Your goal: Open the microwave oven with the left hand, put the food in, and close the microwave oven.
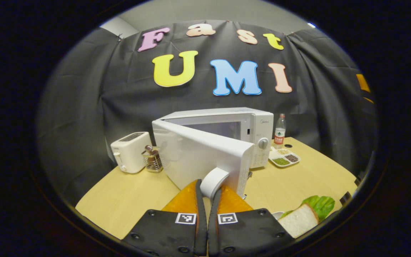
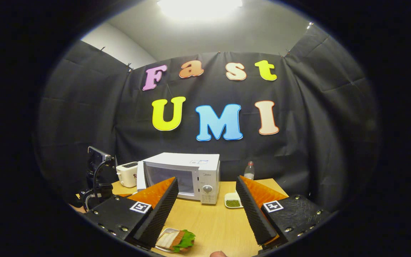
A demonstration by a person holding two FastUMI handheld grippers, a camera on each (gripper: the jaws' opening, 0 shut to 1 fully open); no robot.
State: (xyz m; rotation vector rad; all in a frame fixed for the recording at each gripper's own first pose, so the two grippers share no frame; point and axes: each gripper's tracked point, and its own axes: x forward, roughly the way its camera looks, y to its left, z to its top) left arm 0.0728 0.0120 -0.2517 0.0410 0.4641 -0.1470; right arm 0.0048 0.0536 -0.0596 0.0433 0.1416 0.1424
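In the left gripper view we see the left gripper clamped on the white handle of the microwave, whose door stands partly open; the sandwich lies to the right on the table.

In the right gripper view our right gripper gapes wide above the table, the sandwich just below its left finger and the microwave well beyond.

Toaster, utensil rack, water bottle, divided snack tray on table.
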